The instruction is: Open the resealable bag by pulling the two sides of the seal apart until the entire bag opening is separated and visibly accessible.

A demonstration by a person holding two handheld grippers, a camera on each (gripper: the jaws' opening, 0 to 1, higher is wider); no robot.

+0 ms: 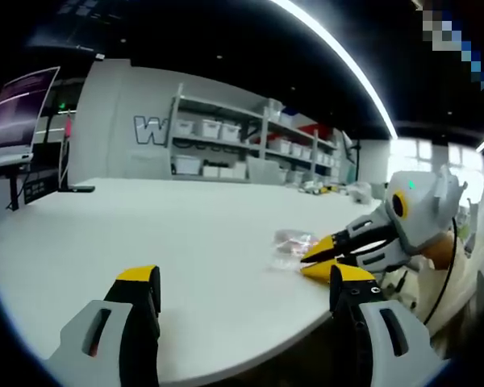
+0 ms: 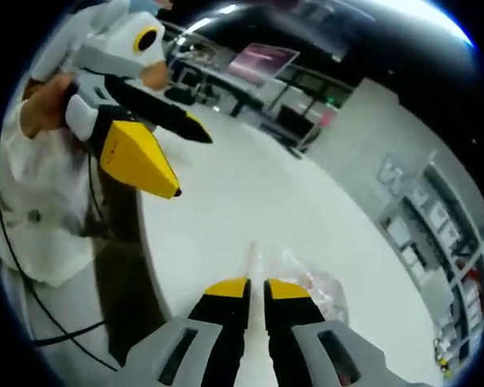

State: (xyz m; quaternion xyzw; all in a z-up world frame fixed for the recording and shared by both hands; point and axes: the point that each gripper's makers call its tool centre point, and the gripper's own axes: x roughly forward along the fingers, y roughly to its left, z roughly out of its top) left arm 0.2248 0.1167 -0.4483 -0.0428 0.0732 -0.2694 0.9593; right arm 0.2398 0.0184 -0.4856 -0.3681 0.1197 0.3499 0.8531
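In the left gripper view, the left gripper rises from the bottom of the frame with its two yellow-tipped jaws set wide apart and nothing between them. Beyond it a white table spreads across the middle of the frame. The clear resealable bag lies flat on that table right of centre, near the table's curved edge. The right gripper comes in from the right of the frame, its yellow tips close together and touching the near edge of the bag. A person's hand holds it at the far right. In the upper middle of the frame stands a shelf unit with white bins, and a screen sits at the upper left

In the right gripper view, the right gripper rises from the bottom centre, jaws nearly together, with only a thin gap between the yellow tips. The edge of the bag runs into that gap, so the jaws appear to be pinching it, while the rest of the bag lies on the table just right of the tips. The left gripper shows in the upper left of the frame, jaws apart and holding nothing, above the table edge. A person's white sleeve sits along the left side
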